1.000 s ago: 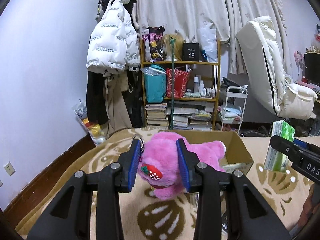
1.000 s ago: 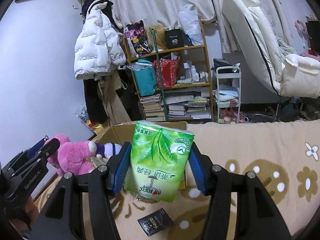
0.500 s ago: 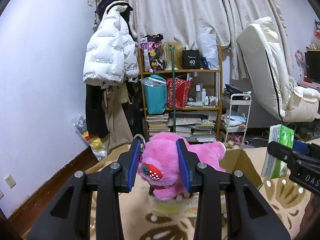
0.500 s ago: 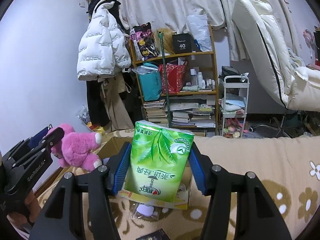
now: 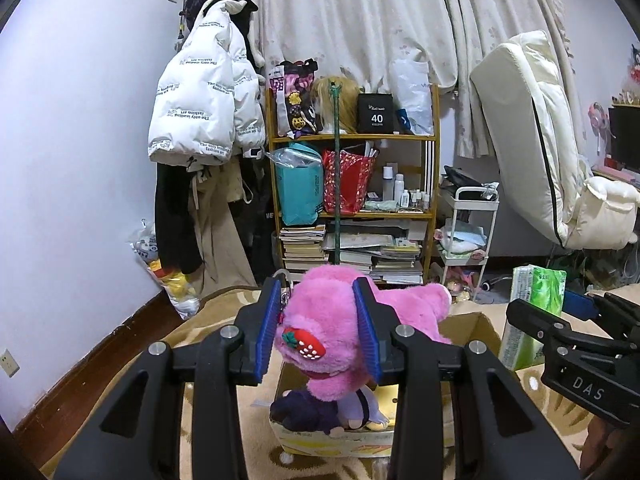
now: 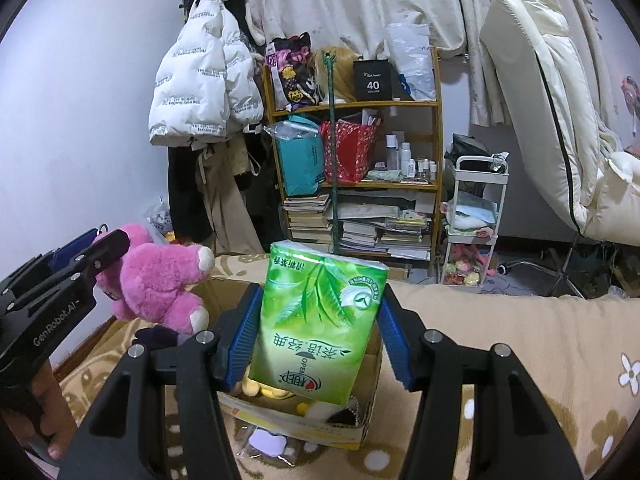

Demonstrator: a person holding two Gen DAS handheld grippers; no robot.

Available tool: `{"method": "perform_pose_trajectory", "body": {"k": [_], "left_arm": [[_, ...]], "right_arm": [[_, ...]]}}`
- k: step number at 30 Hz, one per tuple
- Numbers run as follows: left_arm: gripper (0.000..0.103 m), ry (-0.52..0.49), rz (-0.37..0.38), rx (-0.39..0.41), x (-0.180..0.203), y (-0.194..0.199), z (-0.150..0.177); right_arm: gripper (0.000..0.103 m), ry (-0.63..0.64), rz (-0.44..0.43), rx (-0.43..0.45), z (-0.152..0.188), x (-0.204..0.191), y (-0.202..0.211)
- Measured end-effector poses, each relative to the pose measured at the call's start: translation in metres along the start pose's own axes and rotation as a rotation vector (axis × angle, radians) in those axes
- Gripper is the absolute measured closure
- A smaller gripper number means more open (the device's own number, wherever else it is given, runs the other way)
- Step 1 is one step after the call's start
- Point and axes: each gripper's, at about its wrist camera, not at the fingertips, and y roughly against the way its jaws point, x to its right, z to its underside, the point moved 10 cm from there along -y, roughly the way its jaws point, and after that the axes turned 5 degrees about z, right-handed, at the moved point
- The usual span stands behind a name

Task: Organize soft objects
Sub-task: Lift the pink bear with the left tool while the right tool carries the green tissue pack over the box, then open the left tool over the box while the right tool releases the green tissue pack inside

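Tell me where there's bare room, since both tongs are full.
The blanket right of the cardboard box is bare. The box already holds small toys, and a plastic packet lies against its front. The bear and tissue pack hang above it.

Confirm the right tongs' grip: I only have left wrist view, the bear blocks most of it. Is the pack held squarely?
Observer: Yes. The right tongs are shut on the pack, one pad on each side edge, print upside down.
Operator: What is in the box under it?
Observer: A yellow plush lies in the box, just below the pack.
Operator: Anything in front of the box?
Observer: A clear packet with a pale heart lies on the blanket against the box's near wall.
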Motion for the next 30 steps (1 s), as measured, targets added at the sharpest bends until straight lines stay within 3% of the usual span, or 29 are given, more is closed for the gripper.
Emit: {"method": "perform_pose_trajectory", "body": {"k": [18,30], "left_arm": [[0.067,-0.023,0.019,-0.153,0.012,-0.053,0.046],[0.067,-0.033,0.046,-0.183,0.022,-0.059,0.054]], "right_arm": [[0.043,0.011,-0.034,-0.091,0.039,-0.003,-0.037],[0.042,0.006,-0.059,-0.141,0.062,-0.005,-0.048]]}}
